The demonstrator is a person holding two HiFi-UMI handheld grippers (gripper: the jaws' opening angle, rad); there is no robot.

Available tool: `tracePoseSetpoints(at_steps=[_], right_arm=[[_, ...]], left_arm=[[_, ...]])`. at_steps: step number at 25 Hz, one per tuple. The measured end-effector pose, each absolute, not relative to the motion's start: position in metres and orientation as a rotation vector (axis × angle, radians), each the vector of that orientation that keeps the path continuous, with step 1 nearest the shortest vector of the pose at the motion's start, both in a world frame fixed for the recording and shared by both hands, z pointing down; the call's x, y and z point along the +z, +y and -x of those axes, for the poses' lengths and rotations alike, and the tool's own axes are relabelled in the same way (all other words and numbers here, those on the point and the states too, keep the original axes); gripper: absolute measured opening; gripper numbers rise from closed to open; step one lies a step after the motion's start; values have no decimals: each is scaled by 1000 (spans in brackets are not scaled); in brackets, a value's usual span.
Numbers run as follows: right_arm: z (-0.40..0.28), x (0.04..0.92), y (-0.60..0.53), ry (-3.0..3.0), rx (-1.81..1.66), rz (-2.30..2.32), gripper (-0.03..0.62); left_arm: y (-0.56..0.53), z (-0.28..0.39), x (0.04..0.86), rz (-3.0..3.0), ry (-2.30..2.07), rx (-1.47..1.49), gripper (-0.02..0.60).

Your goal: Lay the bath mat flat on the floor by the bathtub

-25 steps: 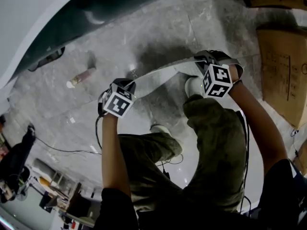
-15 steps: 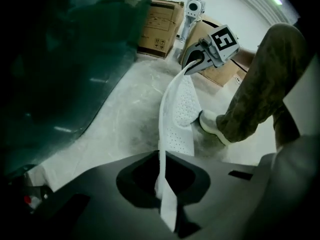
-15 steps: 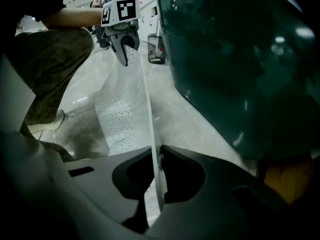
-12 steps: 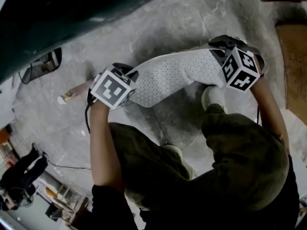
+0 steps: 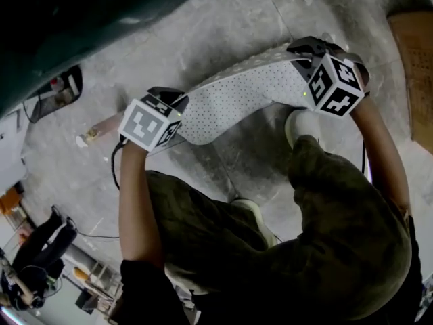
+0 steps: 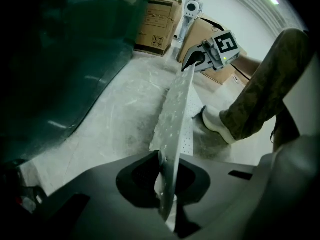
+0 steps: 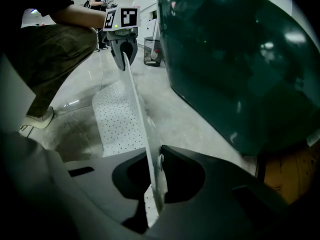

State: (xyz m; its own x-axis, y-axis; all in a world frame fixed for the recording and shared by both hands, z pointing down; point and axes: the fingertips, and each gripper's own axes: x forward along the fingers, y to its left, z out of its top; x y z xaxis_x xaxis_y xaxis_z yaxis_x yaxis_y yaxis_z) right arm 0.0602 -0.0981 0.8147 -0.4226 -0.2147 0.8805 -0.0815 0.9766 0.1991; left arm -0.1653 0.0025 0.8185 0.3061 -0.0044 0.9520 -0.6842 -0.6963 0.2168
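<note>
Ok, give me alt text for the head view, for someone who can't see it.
Seen from above, a crouching person holds a white dotted bath mat stretched between the left gripper and the right gripper, each shut on one end, over a grey floor. A dark bathtub edges the upper left.

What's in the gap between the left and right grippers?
The bath mat. The head view shows it stretched from the left gripper to the right gripper, each shut on one end.

One bath mat (image 5: 237, 100), two tools (image 5: 177, 102) (image 5: 302, 51), one bathtub (image 5: 67, 19)
</note>
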Motion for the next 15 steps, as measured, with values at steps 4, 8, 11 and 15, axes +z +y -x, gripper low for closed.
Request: tracePoseSetpoints(at_steps=[4,8,11,15], right_arm=[[-59,836,-115,-2020,-124,-279,29],[-54,857,-129,-2045,-12,-300,35],[-45,868,-148,-2049,-108,-348,37],[-38,869,-167,-2092,-191,-475,220]], left_arm=[[-11,161,832,-1985,-676,1515,29],[-33,170,849,-2010,-799,1624,32],[-58,177,855,-2057,-934,1633,101],[-81,186,856,-2085,-1142,1572,304]])
